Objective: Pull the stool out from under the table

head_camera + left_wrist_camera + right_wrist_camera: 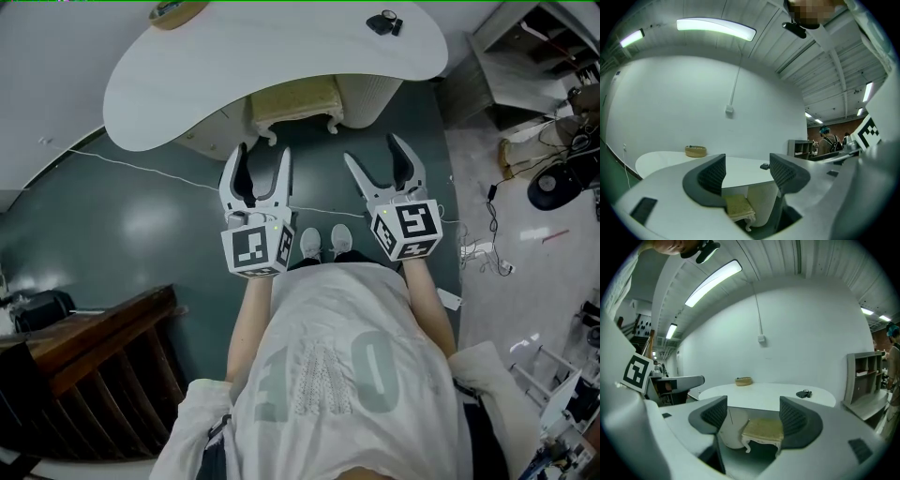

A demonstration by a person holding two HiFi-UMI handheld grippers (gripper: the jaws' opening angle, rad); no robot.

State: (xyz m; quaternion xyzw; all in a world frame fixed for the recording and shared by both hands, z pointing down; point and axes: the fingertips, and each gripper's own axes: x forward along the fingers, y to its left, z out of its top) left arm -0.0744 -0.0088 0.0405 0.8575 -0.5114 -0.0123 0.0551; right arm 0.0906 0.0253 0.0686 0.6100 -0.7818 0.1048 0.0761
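The stool [295,101], a cream cushioned seat on white carved legs, stands half under the white curved table [281,56], its front edge sticking out toward me. My left gripper [262,155] and right gripper [373,150] hover side by side short of it, both open with nothing between the jaws and touching nothing. In the left gripper view the stool [738,206] sits low between the jaws of the left gripper [747,173]. In the right gripper view the stool [763,427] shows between the jaws of the right gripper [754,417], below the table top [764,394].
A woven basket [178,11] and a small black device [384,22] lie on the table. The ribbed white table base [370,94] stands right of the stool. A cable [141,169] crosses the dark floor. Dark wooden furniture [103,375] is at left, shelving [534,56] at right.
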